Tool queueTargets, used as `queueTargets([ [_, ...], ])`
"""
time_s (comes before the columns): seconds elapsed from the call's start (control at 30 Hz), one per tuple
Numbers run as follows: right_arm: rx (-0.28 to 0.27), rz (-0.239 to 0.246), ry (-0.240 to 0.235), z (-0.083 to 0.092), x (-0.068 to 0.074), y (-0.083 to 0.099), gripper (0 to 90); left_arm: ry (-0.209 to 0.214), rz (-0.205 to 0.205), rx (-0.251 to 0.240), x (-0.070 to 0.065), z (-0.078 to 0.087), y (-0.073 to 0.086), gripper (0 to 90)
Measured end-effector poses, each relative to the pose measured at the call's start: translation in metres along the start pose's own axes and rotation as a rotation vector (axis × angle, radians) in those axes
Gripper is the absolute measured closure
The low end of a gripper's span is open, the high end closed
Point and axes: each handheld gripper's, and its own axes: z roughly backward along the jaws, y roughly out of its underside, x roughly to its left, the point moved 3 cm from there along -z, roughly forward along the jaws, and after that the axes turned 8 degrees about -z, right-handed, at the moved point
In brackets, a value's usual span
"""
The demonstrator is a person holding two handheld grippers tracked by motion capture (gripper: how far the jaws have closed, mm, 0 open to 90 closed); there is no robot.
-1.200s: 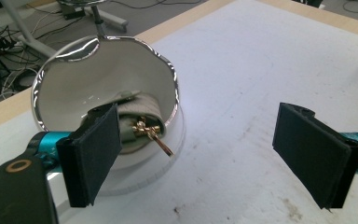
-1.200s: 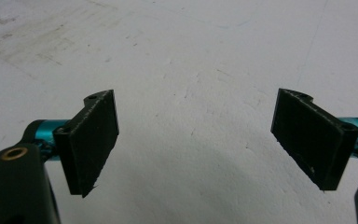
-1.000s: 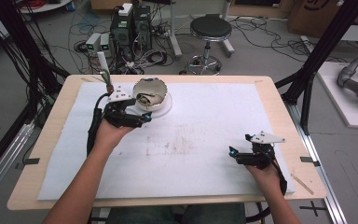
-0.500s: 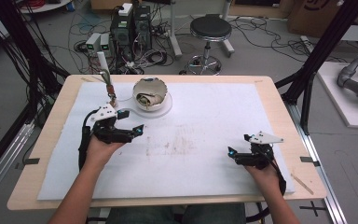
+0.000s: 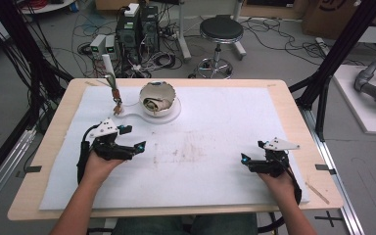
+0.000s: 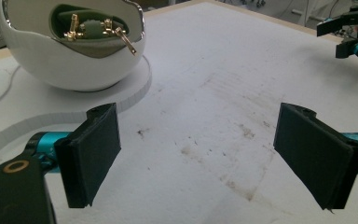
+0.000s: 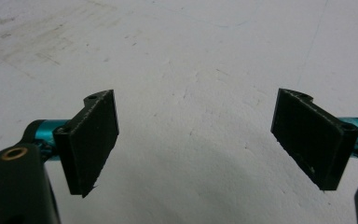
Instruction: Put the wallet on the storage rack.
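Note:
A white round shell (image 5: 157, 98) with an open top stands on a flat white base (image 5: 171, 116) at the back left of the mat. In the left gripper view the shell (image 6: 74, 56) holds a green insert with small gold parts (image 6: 98, 29). An upright stick (image 5: 111, 81) with a white handle rises from the base's left end. My left gripper (image 5: 134, 138) hovers open and empty in front of the base, a short way from the shell. My right gripper (image 5: 252, 152) rests open and empty at the front right. Both show wide-open jaws: left gripper (image 6: 198, 149), right gripper (image 7: 196, 140).
A white foam mat (image 5: 215, 127) with a brownish smudged patch (image 5: 186, 152) covers the wooden table (image 5: 298, 112). My right gripper (image 6: 349, 32) shows far off in the left gripper view. Black frame posts stand at both sides, with a stool (image 5: 220, 29) and electronics behind.
My left gripper has drawn back from the shell toward the front left, with its jaws open and empty. The right gripper has stayed put.

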Motion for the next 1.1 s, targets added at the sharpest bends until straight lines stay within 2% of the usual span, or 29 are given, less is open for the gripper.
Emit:
queueTargets([
  [0.1,-0.002,-0.009,0.001,-0.001,0.000,-0.001,15.0,0.006,-0.007,-0.001,-0.001,0.002,0.003,14.6],
  [0.27,-0.008,-0.005,-0.001,-0.001,0.001,-0.002,15.0,-0.011,-0.001,-0.009,0.001,0.006,0.006,14.6],
  [0.5,-0.027,-0.018,0.015,0.000,-0.005,-0.006,15.0,-0.012,-0.008,0.018,-0.001,0.007,0.012,14.7],
  [0.73,-0.030,-0.014,0.025,-0.003,-0.002,-0.011,15.0,-0.025,0.007,0.019,0.001,0.009,0.018,14.7],
  [0.9,-0.032,-0.012,0.025,-0.003,-0.001,-0.012,15.0,-0.021,0.003,0.022,0.000,0.010,0.019,14.6],
  [1.1,-0.024,-0.016,0.025,-0.009,0.001,-0.014,15.0,-0.029,0.013,0.041,0.002,0.013,0.023,14.7],
])
